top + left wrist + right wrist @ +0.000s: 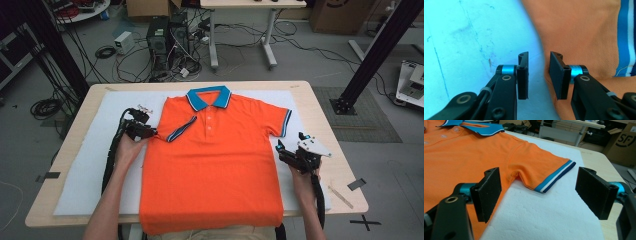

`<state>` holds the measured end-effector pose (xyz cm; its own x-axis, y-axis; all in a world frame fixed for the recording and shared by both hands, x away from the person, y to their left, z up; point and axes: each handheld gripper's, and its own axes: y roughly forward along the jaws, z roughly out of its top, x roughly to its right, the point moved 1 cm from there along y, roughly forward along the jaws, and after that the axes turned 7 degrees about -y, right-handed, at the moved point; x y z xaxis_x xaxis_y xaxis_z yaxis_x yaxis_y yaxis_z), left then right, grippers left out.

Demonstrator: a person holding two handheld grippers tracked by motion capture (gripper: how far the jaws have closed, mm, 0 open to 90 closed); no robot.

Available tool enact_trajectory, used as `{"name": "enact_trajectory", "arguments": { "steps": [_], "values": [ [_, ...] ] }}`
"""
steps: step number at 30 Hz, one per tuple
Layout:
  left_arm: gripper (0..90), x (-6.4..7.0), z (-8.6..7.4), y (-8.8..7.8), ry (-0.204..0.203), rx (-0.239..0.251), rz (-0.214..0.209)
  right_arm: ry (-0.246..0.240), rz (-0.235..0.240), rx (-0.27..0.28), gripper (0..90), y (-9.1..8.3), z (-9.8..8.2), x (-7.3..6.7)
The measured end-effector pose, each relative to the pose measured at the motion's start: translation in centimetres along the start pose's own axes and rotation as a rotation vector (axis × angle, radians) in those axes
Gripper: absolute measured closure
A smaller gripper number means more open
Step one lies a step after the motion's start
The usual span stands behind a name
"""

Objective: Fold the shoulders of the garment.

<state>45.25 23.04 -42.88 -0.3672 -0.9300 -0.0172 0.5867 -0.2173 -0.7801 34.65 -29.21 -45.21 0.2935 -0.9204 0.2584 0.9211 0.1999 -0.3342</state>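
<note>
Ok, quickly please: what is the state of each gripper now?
Left gripper: open, holding nothing, at the folded sleeve edge of the orange polo shirt.
Right gripper: open wide, holding nothing.

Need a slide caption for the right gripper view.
Open right gripper faces the orange polo's striped sleeve on white foam.

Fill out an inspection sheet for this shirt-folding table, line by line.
Surface: wooden table under a white foam pad.
Job's things: orange polo shirt lies face up; one sleeve folded in over the chest, the other sleeve spread flat.
Clutter: tape strip near the table corner.
Grippers: left hand-held gripper open at the shirt's edge; right hand-held gripper open before the spread sleeve.
Cables: black cable trails along the forearm.
Surroundings: computer tower, floor wiring, cardboard box.
</note>
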Motion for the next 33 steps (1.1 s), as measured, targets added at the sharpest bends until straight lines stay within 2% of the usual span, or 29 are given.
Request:
{"name": "enact_trajectory", "arguments": {
  "steps": [1, 2, 4, 6, 7, 8, 9, 11, 12, 13, 14, 15, 16, 18, 21, 22, 23, 24, 25, 26, 28, 29, 30, 32, 33],
  "values": [
    [64.9, 0.0, 0.0, -0.2, 0.003, 0.009, -0.008, 0.001, 0.0, 0.0, 21.4, 0.0, 0.0, 0.0],
    [64.0, -0.1, -0.1, -0.4, -0.009, 0.045, -0.077, 0.002, 0.0, 0.0, 21.4, 0.0, 0.0, 0.0],
    [63.1, 0.1, 0.0, -0.3, -0.015, 0.057, -0.116, -0.001, 0.0, -0.001, 21.4, 0.0, 0.0, 0.0],
    [63.1, 0.3, 0.0, -0.1, -0.007, 0.051, -0.111, 0.004, 0.002, -0.002, 21.4, 0.0, 0.0, 0.0],
    [63.2, 0.5, 0.0, 0.4, 0.021, 0.029, -0.078, 0.011, 0.002, 0.0, 21.4, 0.0, 0.0, 0.0],
    [63.1, 0.5, 0.0, 0.4, 0.021, 0.029, -0.078, 0.008, 0.002, -0.001, 21.4, 0.0, 0.0, 0.0],
    [63.0, 0.5, 0.1, 0.3, 0.016, 0.04, -0.101, 0.009, 0.001, -0.001, 21.4, 0.0, 0.0, 0.0],
    [60.0, 0.1, 0.2, -0.6, 0.006, 0.084, -0.133, 0.019, 0.001, -0.004, 21.4, -0.1, 0.0, 0.0],
    [58.0, 0.1, 0.2, -0.6, 0.006, 0.084, -0.133, 0.007, -0.002, 0.005, 21.4, 0.0, 0.0, 0.1],
    [57.7, -0.5, 0.3, -2.0, -0.006, 0.144, -0.151, 0.016, -0.001, 0.001, 21.4, 0.0, 0.0, 0.1],
    [57.0, -0.8, 0.3, -2.7, -0.018, 0.176, -0.159, 0.024, 0.0, -0.001, 21.4, 0.0, 0.0, 0.1],
    [55.6, -0.8, 0.3, -2.7, -0.018, 0.176, -0.159, 0.024, 0.0, -0.001, 21.4, 0.0, 0.0, 0.1],
    [53.4, -1.5, 0.1, -4.1, -0.035, 0.225, -0.175, 0.025, 0.0, 0.0, 21.4, 0.0, 0.0, 0.2],
    [48.5, -2.0, -0.2, -5.0, -0.041, 0.238, -0.172, 0.027, 0.001, -0.001, 21.4, 0.0, 0.0, 0.1],
    [40.8, -2.5, -1.8, -6.5, 0.002, 0.299, -0.149, 0.021, -0.002, -0.002, 21.4, 0.0, 0.0, 0.1],
    [38.6, -2.6, -2.5, -6.8, 0.013, 0.323, -0.129, 0.021, -0.002, -0.003, 21.4, 0.0, 0.0, 0.1],
    [34.8, -2.7, -3.2, -7.2, 0.006, 0.352, -0.106, 0.022, -0.002, -0.002, 21.4, 0.0, 0.0, 0.1],
    [33.1, -2.7, -3.2, -7.2, 0.006, 0.352, -0.106, 0.02, -0.003, -0.002, 21.4, 0.0, 0.0, 0.1],
    [32.7, -3.1, -4.9, -8.2, 0.006, 0.424, -0.075, 0.017, -0.003, -0.002, 21.4, 0.0, 0.0, 0.1],
    [32.1, -3.3, -5.7, -8.6, -0.006, 0.467, -0.074, 0.008, -0.004, 0.002, 21.4, 0.0, 0.0, 0.1],
    [30.5, -3.6, -7.5, -9.2, -0.034, 0.519, -0.082, 0.014, -0.006, -0.003, 21.4, -0.1, 0.0, 0.0],
    [30.5, -3.6, -7.5, -9.2, -0.034, 0.519, -0.082, 0.014, -0.006, -0.003, 21.4, -0.1, 0.0, 0.0],
    [30.5, -4.0, -8.9, -9.3, -0.055, 0.54, -0.088, 0.009, -0.008, 0.001, 21.4, 0.0, 0.0, 0.1],
    [30.5, -4.4, -10.3, -9.1, -0.088, 0.546, -0.098, 0.014, -0.007, 0.0, 21.4, 0.0, 0.0, 0.1],
    [30.5, -4.4, -10.3, -9.1, -0.088, 0.546, -0.098, 0.014, -0.007, 0.0, 21.4, 0.0, 0.0, 0.1]
  ]
}}
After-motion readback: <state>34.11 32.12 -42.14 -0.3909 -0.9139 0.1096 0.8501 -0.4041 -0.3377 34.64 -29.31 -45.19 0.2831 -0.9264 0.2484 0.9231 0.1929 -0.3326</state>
